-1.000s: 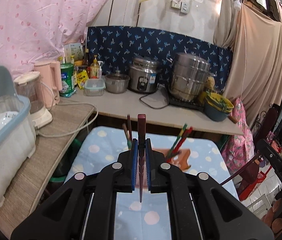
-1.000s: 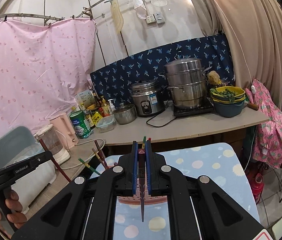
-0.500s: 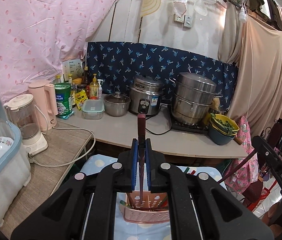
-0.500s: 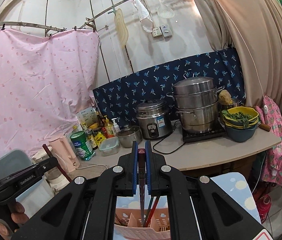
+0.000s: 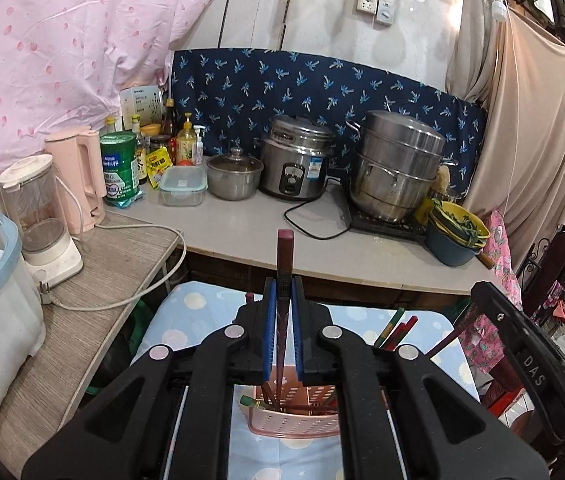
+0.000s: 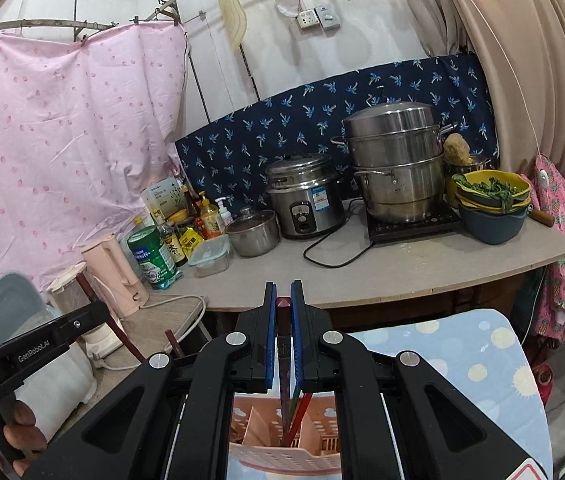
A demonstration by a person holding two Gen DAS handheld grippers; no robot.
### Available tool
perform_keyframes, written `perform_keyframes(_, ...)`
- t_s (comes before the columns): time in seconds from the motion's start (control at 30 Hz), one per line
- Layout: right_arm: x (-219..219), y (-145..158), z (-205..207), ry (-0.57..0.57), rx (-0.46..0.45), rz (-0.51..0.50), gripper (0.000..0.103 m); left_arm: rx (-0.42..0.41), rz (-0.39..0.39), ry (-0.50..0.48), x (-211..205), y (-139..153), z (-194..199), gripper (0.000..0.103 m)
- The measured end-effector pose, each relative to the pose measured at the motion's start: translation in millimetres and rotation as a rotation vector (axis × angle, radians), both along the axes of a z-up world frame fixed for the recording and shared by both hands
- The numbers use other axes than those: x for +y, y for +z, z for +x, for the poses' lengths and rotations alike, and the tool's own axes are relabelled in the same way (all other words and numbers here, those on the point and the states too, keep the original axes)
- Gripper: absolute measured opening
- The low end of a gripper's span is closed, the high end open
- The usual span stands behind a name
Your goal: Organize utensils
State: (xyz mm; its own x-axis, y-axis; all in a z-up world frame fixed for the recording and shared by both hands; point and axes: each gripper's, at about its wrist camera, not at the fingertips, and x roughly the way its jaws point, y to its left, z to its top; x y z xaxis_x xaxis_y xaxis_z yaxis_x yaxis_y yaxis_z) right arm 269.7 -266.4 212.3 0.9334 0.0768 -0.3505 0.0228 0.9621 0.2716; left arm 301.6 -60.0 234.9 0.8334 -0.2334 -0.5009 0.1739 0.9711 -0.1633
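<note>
Dark red, a chopstick [image 5: 285, 264] stands upright, pinched between the blue pads of the left gripper [image 5: 282, 296], its lower end down in the pink slotted holder [image 5: 294, 420] on the spotted blue cloth [image 5: 198, 320]. The right gripper [image 6: 283, 304] grips another dark chopstick [image 6: 282, 312] whose tip sits in a compartment of the same holder [image 6: 322, 432], beside red and green sticks [image 6: 298, 412].

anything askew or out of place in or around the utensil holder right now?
One thing: a green-tipped chopstick lies nearly flat across the rim of the pink holder, poking out past its left edge, while the others stand upright inside. Both tongs, left and right, hold dark red chopsticks upright over the holder.
</note>
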Motion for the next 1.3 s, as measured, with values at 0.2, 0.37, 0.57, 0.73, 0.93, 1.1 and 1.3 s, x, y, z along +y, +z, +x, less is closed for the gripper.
perform_keyframes(0.2,4.7,-16.8,-0.2,-0.002,0.045,-0.039,0.013,0.016,0.018,0.0,-1.8,-11.9,-1.4,0.026)
perform_keyframes(0.37,-0.4,-16.0,-14.1,-0.012,0.037,-0.029,0.028,0.007,0.039,0.01,-3.0,-15.0,-9.2,0.04)
perform_keyframes(0.57,2.0,-12.1,-36.2,-0.009,0.031,-0.042,0.038,0.011,0.046,0.011,-2.6,-17.6,-23.3,0.042)
perform_keyframes(0.73,6.2,-16.1,-60.2,-0.026,0.037,-0.066,0.047,-0.001,0.075,0.018,-3.6,-22.0,-40.1,0.05)
perform_keyframes(0.93,10.2,-29.4,-84.9,-0.039,0.071,-0.083,0.053,-0.008,0.109,0.018,-3.8,-29.9,-64.2,0.058)
perform_keyframes(1.1,15.5,-40.9,-106.8,-0.064,0.109,-0.114,0.061,0.009,0.121,0.016,-0.6,-41.2,-81.9,0.066)
perform_keyframes(1.3,20.5,-52.8,-128.6,-0.102,0.14,-0.16,0.071,0.044,0.134,0.023,2.4,-59.0,-97.2,0.077)
